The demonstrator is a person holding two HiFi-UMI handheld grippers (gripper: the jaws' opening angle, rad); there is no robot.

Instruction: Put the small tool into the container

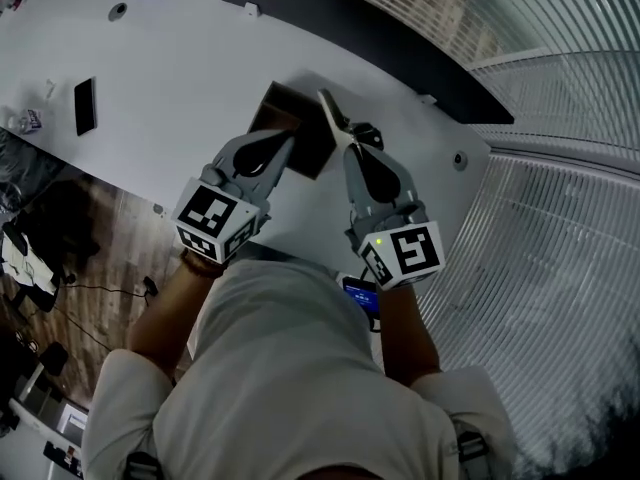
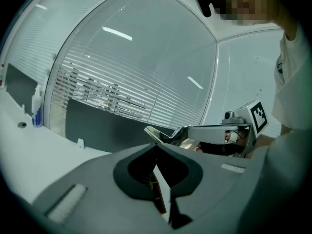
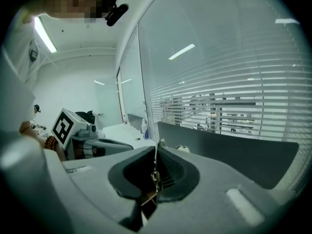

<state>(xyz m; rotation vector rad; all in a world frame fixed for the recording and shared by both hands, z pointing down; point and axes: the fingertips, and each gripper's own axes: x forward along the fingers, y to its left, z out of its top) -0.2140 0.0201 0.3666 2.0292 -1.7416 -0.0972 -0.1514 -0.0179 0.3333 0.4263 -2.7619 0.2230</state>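
A dark brown box (image 1: 300, 128) stands on the white table (image 1: 180, 78), with my two grippers at its near side. My left gripper (image 1: 285, 150) is shut on a thin wall of the box (image 2: 160, 191), which shows edge-on between its jaws. My right gripper (image 1: 337, 128) is shut on a pale flap (image 1: 330, 108) that stands up from the box's right side. That same flap shows as a thin sheet (image 3: 155, 172) between the right jaws. A small black object (image 1: 366, 132) lies just right of the box; I cannot tell what it is. The box's inside is hidden.
A black phone (image 1: 85, 106) lies far left on the table. A dark partition (image 1: 400, 38) runs along the table's far edge, with glass and blinds (image 1: 560, 198) behind and to the right. Wooden floor (image 1: 90, 238) lies off the table's left edge.
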